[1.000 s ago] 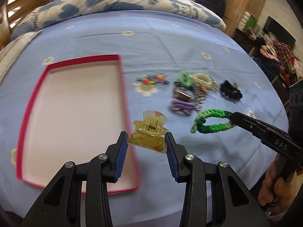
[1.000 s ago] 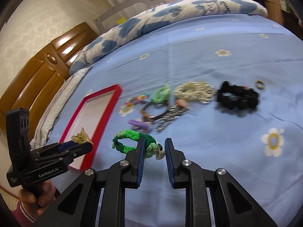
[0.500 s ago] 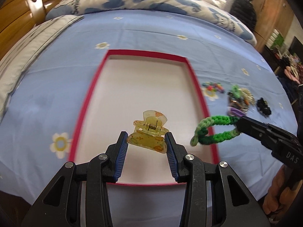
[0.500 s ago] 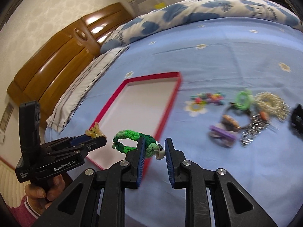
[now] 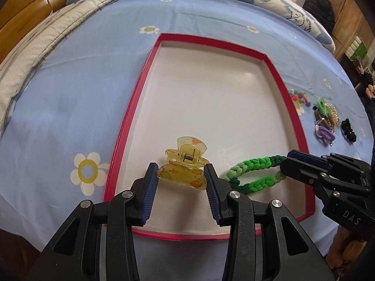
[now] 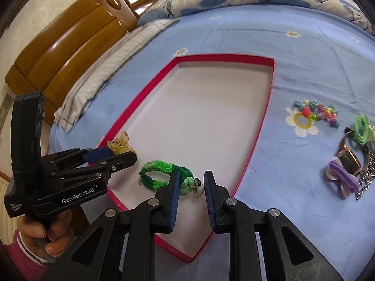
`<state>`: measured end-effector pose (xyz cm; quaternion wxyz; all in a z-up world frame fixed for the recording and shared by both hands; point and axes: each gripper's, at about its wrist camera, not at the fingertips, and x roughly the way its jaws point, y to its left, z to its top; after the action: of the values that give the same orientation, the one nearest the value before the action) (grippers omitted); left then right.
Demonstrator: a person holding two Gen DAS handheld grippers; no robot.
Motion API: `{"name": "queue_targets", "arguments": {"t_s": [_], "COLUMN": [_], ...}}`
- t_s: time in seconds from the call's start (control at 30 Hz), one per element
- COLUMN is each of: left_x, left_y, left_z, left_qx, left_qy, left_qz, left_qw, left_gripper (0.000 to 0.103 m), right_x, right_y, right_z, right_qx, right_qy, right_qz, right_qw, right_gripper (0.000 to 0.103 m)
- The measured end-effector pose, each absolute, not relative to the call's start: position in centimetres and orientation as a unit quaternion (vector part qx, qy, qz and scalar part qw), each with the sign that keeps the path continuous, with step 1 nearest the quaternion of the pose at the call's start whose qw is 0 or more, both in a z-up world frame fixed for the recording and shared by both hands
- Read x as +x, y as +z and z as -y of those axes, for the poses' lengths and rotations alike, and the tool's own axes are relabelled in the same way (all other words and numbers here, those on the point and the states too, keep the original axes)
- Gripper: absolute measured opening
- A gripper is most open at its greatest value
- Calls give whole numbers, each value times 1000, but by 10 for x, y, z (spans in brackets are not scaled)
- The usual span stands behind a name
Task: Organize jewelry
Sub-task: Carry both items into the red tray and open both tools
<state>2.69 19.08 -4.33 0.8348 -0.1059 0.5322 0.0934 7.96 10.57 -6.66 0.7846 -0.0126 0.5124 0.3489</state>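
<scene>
Left gripper [image 5: 182, 182] pinched a yellow hair claw [image 5: 184, 166], right gripper [image 6: 189, 185] clamped a green braided band [image 6: 164, 174], both over the red-rimmed tray's [image 5: 131, 107] near edge.

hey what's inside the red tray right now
The red tray shows only its bare white floor; nothing visibly lies in it. The yellow hair clip and green braided band sit over it, gripped in the tongs. The near floor behind the tongs is hidden.
</scene>
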Motion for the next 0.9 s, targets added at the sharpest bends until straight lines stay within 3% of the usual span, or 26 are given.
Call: {"name": "queue_targets", "arguments": {"t_s": [0.63,0.8,0.9], "left_x": [33,28,25], "left_y": [-45,-32,-22], "left_z": [-188,-185,-183], "left_qx": [-88,-85,-91], "left_qy": [101,107,106], "left_qz": [-542,-529,-518], "left_qw": [830,838,844], "left_gripper": [40,55,57], "right_x": [84,79,76], "right_y": [-68,-59,-53], "right_z": [-106,-94,-80], "right_qx": [-12,5,24], "right_qy": [353,353,353], "right_qz": [-523,-514,-508], "right_qw": [776,782,786], "right_gripper": [26,38,39]}}
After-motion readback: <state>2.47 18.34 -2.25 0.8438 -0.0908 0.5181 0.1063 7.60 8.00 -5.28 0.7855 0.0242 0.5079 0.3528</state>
